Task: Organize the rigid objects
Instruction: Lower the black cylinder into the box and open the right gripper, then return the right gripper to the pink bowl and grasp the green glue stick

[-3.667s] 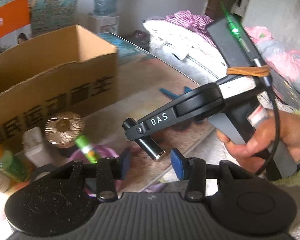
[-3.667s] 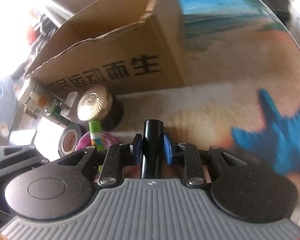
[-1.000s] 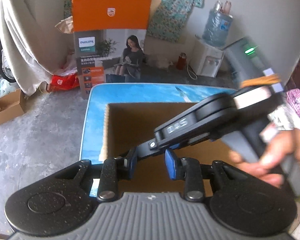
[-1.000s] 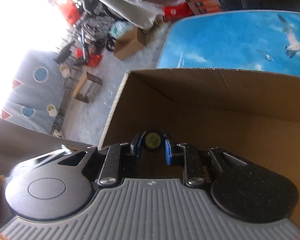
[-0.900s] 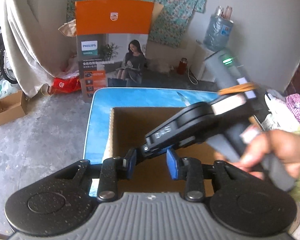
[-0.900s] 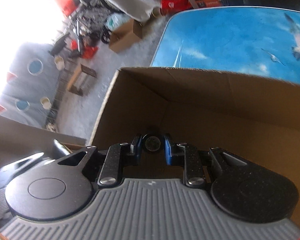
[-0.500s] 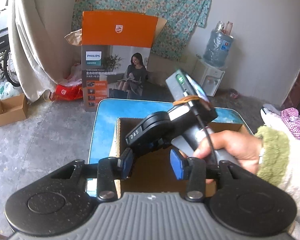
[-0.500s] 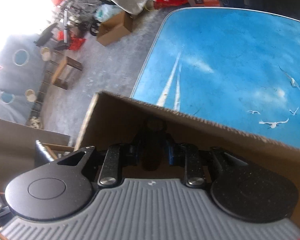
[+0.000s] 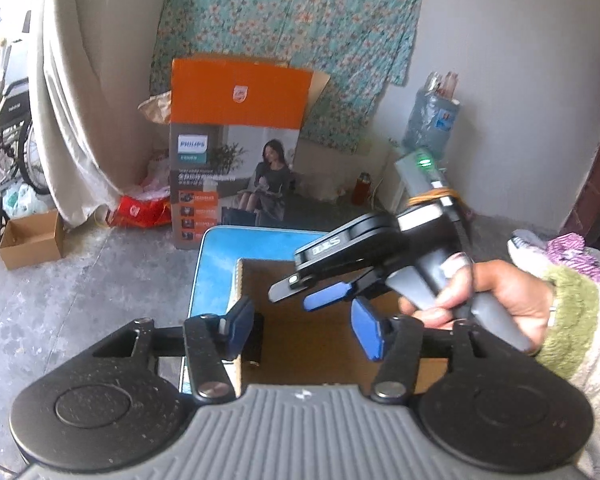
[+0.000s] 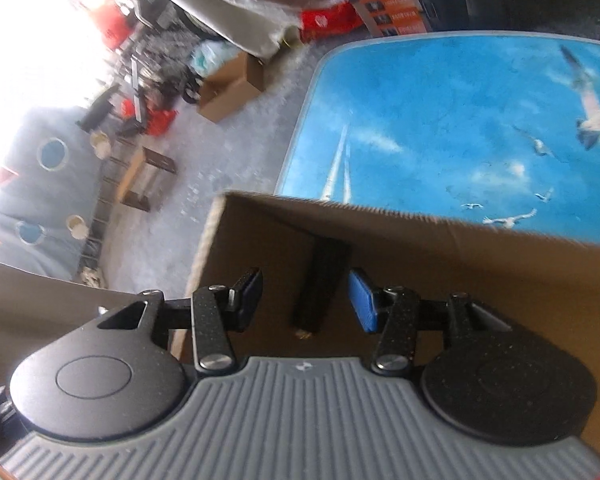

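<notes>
An open cardboard box [image 10: 440, 240] stands on the blue sky-print table [image 10: 440, 120]; it also shows in the left wrist view [image 9: 312, 344]. My right gripper [image 10: 306, 300] is open above the box, and a black cylinder [image 10: 320, 284] lies loose between its fingers, against the box's inner wall. In the left wrist view the right gripper [image 9: 324, 300] hovers over the box, jaws apart, and the black cylinder [image 9: 256, 344] shows inside near the left wall. My left gripper [image 9: 302, 326] is open and empty above the box's near side.
A Philips carton [image 9: 236, 152] stands on the floor behind the table. A small cardboard box [image 9: 32, 236] and a wheelchair [image 9: 4, 156] are at the left. A water dispenser [image 9: 428, 136] stands at the back right.
My right gripper opened and let go of the black cylinder, which now sits inside the box. My left gripper's fingers spread wider and the view pulled back a little.
</notes>
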`<state>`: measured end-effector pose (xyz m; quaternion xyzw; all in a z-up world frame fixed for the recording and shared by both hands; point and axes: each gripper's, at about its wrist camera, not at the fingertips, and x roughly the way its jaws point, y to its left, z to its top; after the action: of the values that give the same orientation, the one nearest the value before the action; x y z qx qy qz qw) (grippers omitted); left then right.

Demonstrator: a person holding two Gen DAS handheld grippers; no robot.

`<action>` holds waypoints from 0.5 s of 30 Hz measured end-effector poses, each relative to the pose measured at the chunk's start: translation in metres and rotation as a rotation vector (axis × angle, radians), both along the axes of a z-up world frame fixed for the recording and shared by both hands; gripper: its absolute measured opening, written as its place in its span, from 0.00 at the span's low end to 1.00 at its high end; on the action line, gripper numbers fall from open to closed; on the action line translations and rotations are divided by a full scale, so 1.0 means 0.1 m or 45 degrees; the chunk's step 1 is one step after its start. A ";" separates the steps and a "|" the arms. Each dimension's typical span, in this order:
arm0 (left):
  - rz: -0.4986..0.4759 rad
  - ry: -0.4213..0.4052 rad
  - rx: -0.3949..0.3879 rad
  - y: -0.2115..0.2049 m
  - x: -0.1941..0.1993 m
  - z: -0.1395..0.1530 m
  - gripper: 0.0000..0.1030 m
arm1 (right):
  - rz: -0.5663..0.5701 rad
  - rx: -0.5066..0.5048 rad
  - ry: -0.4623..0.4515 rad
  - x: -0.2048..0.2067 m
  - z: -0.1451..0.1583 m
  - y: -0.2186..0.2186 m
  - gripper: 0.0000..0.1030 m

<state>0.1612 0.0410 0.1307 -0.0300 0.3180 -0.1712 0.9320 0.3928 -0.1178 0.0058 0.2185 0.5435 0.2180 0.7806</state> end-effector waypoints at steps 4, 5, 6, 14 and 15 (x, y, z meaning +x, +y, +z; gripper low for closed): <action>-0.038 -0.033 -0.018 -0.03 -0.26 0.11 0.63 | -0.022 0.062 -0.105 -0.47 0.46 -0.25 0.46; -0.053 -0.036 -0.024 -0.04 -0.33 0.13 0.64 | -0.027 0.077 -0.137 -0.62 0.58 -0.33 0.46; -0.066 -0.039 -0.032 -0.04 -0.40 0.15 0.65 | -0.038 0.090 -0.173 -0.79 0.71 -0.41 0.46; -0.195 -0.022 -0.015 -0.20 -0.86 0.01 0.79 | -0.168 0.218 -0.441 -2.23 1.24 -1.26 0.47; -0.214 -0.014 -0.003 -0.24 -0.92 -0.05 0.81 | -0.182 0.209 -0.470 -2.43 1.22 -1.35 0.47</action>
<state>0.0694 0.0170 0.1254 -0.0036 0.3142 -0.2492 0.9161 0.1501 -0.2532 0.1275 0.2757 0.3546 0.2420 0.8600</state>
